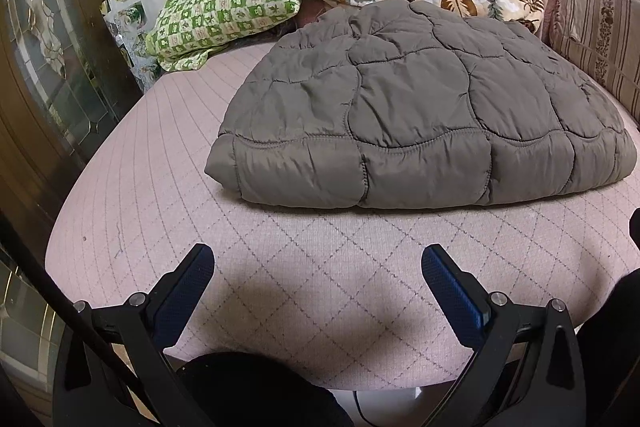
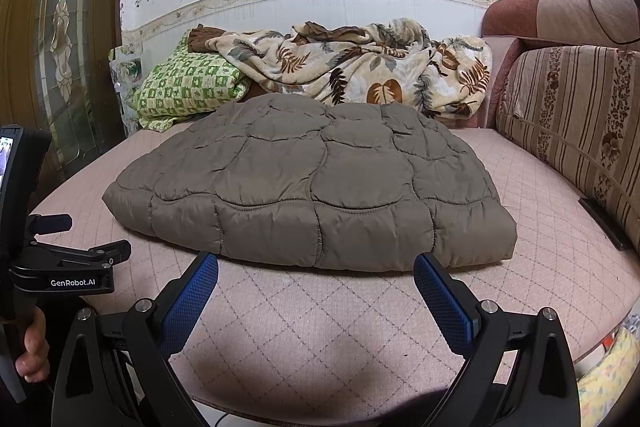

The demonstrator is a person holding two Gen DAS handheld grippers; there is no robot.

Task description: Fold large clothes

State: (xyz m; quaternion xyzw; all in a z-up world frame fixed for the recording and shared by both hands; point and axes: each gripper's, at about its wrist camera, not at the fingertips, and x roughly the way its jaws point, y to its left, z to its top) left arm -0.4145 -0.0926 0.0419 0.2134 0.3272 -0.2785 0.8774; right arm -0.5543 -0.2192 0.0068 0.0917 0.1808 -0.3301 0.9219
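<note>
Your left gripper [image 1: 318, 259] has its fingers spread wide and holds nothing; your right gripper [image 2: 316, 267] is the same. Ahead of both sets of fingertips, the folded grey quilted jacket [image 1: 420, 107] lies flat on the pink bed [image 1: 160, 187], nearest your right fingers, untouched.

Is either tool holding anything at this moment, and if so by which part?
Nothing is held. The left tool and right tool are both open over the pink mattress, short of the folded grey quilted jacket.
</note>
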